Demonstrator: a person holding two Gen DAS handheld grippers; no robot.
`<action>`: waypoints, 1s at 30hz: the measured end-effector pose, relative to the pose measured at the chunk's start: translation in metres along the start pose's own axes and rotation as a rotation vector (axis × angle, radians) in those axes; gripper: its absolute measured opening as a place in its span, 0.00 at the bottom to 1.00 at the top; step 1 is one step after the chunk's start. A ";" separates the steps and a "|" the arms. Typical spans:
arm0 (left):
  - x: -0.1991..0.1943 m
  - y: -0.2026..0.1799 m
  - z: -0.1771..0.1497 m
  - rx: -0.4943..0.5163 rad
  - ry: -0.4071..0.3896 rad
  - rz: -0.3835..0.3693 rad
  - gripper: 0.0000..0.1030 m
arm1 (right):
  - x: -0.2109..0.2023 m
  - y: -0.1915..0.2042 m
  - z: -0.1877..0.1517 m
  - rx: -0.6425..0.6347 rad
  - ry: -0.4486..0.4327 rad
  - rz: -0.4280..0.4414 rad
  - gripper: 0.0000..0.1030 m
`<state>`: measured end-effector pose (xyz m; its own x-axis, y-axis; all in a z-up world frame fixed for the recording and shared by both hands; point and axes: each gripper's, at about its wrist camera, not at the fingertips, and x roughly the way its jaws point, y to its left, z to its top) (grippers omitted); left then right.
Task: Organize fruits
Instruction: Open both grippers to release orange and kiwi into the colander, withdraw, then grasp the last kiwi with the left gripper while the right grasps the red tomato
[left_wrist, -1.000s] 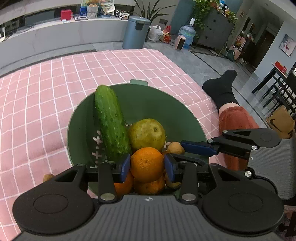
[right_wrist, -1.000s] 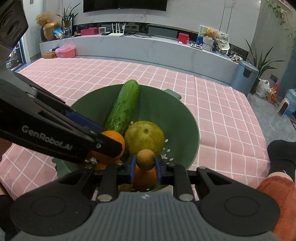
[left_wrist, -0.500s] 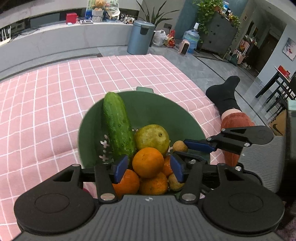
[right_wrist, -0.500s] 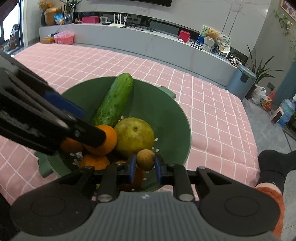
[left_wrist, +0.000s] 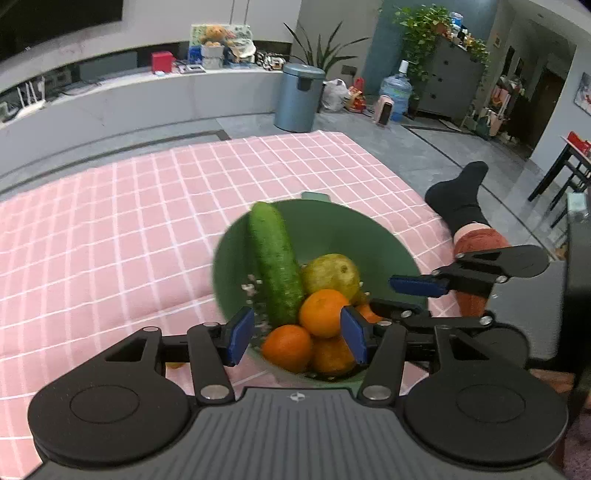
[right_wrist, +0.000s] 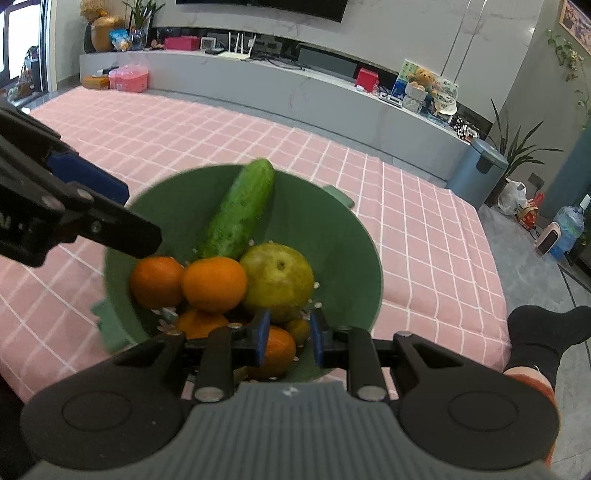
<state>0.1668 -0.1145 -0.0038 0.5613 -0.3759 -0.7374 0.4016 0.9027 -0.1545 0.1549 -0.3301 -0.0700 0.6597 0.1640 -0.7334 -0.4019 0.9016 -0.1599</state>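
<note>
A green colander (left_wrist: 369, 236) (right_wrist: 332, 236) stands on the pink checked cloth. It holds a cucumber (left_wrist: 275, 266) (right_wrist: 240, 214), a yellow-green pear (left_wrist: 330, 275) (right_wrist: 277, 280) and several oranges (left_wrist: 321, 314) (right_wrist: 214, 282). My left gripper (left_wrist: 297, 338) hangs open above the near oranges, its pads clear of them. My right gripper (right_wrist: 290, 338) is over the colander's near rim and its jaws are opening. A small brown fruit (right_wrist: 299, 328) lies loose just past its pads, between the pear and an orange.
The cloth (left_wrist: 129, 240) spreads far to the left and behind the colander. A small yellowish fruit (left_wrist: 173, 365) lies on it beside my left finger. A person's socked foot (left_wrist: 458, 199) rests past the cloth's right edge. A grey bin (left_wrist: 299, 98) stands on the floor beyond.
My left gripper opened off the top orange and drew back and up. The right gripper's pads parted, and the small brown fruit dropped from them into the colander.
</note>
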 end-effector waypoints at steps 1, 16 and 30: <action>-0.004 0.001 -0.002 0.006 -0.005 0.011 0.62 | -0.004 0.002 0.001 0.008 -0.009 0.007 0.23; -0.063 0.025 -0.032 0.037 -0.063 0.142 0.63 | -0.053 0.068 0.013 0.120 -0.120 0.162 0.52; -0.067 0.066 -0.069 -0.080 -0.078 0.101 0.63 | -0.038 0.128 -0.007 0.158 -0.105 0.161 0.53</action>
<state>0.1056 -0.0148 -0.0101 0.6519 -0.2949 -0.6986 0.2832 0.9493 -0.1364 0.0739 -0.2238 -0.0677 0.6610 0.3434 -0.6673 -0.4078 0.9108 0.0648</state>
